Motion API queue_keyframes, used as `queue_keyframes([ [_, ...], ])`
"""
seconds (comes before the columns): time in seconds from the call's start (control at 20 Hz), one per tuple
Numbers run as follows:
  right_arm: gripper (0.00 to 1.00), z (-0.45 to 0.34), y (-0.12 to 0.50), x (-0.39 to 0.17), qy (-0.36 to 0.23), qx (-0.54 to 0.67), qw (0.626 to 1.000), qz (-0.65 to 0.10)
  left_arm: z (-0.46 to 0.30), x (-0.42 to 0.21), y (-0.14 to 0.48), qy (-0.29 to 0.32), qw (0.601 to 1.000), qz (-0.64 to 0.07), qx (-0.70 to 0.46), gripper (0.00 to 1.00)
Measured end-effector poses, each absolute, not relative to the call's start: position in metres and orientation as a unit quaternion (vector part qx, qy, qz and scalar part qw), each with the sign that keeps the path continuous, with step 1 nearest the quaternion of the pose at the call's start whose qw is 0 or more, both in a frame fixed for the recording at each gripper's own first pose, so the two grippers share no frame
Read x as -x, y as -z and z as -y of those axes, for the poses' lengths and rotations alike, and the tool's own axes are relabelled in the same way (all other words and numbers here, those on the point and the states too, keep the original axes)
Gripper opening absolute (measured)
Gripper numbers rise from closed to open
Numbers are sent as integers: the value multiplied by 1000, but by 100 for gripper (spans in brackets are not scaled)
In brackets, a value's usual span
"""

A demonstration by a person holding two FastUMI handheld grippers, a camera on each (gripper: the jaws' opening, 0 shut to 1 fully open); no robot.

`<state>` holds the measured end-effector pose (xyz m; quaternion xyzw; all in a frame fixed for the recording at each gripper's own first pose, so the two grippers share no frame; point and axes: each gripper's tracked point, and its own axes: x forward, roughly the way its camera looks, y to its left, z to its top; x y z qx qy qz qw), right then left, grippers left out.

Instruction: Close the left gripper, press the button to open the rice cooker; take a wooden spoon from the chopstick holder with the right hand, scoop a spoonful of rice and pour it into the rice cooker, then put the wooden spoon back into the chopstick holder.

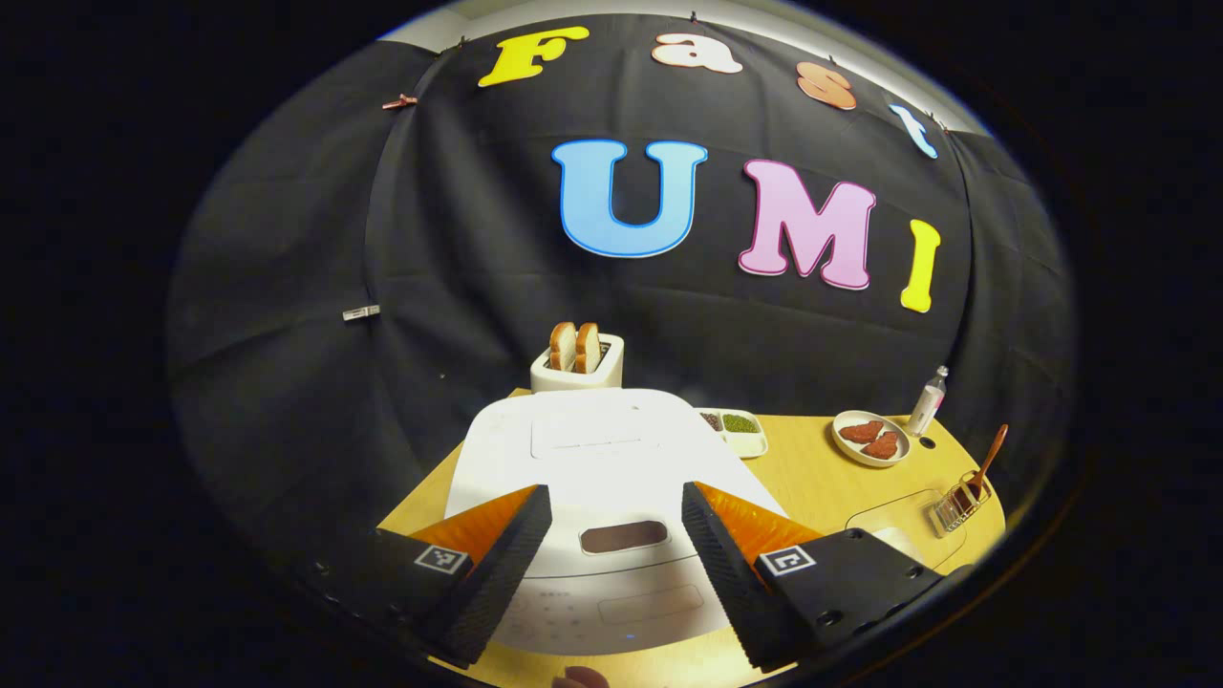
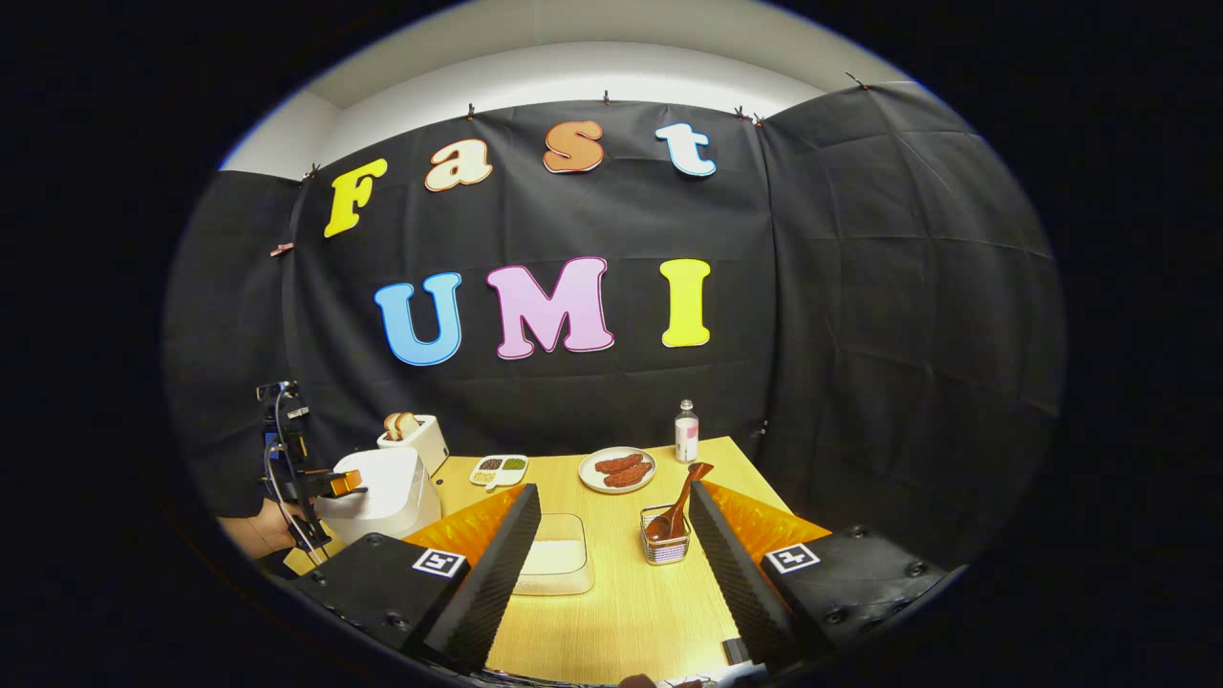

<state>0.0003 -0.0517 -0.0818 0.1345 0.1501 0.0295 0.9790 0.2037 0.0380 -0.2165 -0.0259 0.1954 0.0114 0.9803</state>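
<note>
The left gripper (image 1: 616,521) is held with its jaws wide apart, nothing between them. It hangs just above the front of the cooker (image 1: 592,459), whose lid is shut. The dark button (image 1: 624,537) on the cooker's front edge is seen in the gap between the two fingers, nearer the left finger than the right; whether either finger touches the cooker cannot be told. In the right gripper view the left gripper (image 2: 344,481) is seen at the far left, against the cooker (image 2: 377,492), with a hand (image 2: 253,530) below it.

The right gripper (image 2: 611,535) is likewise spread wide and holds nothing. It is held over the table (image 2: 621,612), apart from everything on it. The holder (image 2: 665,548), a small wire basket, stands ahead of it in the gap, closer to the right finger. The spoon (image 2: 676,511) stands in the holder, bowl down, its handle leaning up and to the right. The rice tray (image 2: 556,564), a clear container with white rice, lies on the table just beside the left finger.

Behind the cooker a toaster (image 1: 576,363) with two slices is placed. A divided dish (image 2: 499,467), a plate (image 2: 617,469) with reddish pieces, and a bottle (image 2: 686,432) stand along the rear of the table.
</note>
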Motion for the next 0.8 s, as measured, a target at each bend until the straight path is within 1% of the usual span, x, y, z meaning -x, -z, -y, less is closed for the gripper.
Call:
queue_keyframes([
  [0.15,98,47,77,-4,-35,-134,980,-144,-30,-183,187,8,986,-162,36,95],
  [0.45,98,33,64,-18,-44,-129,983,-124,-18,-129,118,48,993,-105,16,95],
  [0.8,98,14,44,-25,-55,-119,986,-99,-4,-73,58,70,995,-59,25,95],
])
